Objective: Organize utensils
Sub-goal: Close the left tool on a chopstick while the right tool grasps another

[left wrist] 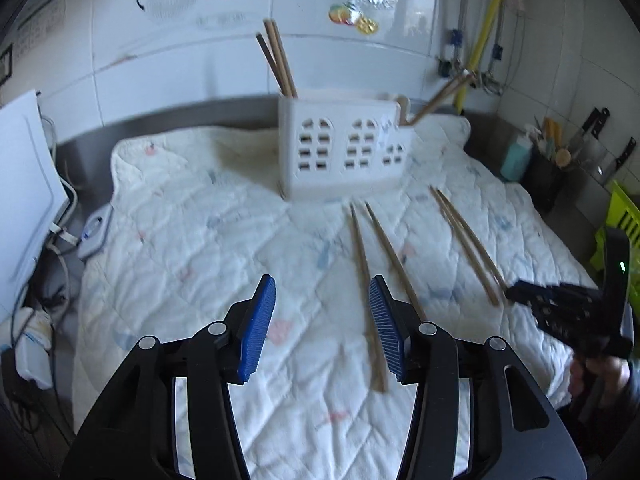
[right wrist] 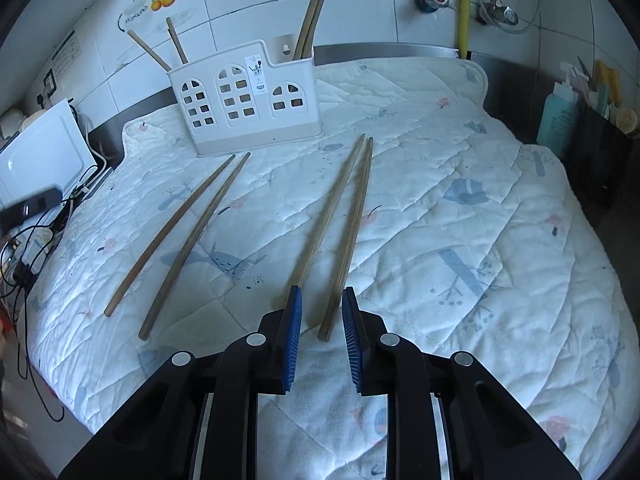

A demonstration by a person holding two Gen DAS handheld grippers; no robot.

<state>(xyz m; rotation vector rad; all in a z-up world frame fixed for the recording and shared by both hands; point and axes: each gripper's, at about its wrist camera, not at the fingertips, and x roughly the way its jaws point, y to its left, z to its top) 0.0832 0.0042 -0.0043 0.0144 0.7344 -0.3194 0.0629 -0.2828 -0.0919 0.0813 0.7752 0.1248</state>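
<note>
A white utensil holder (left wrist: 344, 152) (right wrist: 246, 100) stands on a quilted cloth with chopsticks upright in its left and right compartments. Two pairs of wooden chopsticks lie loose on the cloth in front of it. The left pair (left wrist: 370, 276) (right wrist: 180, 240) lies beside my left gripper (left wrist: 322, 328), which is open and empty above the cloth. The right pair (left wrist: 468, 244) (right wrist: 344, 232) ends between the blue pads of my right gripper (right wrist: 320, 328), which is open around its near ends. The right gripper also shows in the left wrist view (left wrist: 516, 292).
The quilted cloth (right wrist: 460, 208) covers a steel counter against a tiled wall. A white board (left wrist: 24, 200) and cables lie at the left. A teal bottle (right wrist: 558, 116), a black utensil pot (right wrist: 600, 152) and knives stand at the right. A yellow pipe (right wrist: 464, 4) runs down the wall.
</note>
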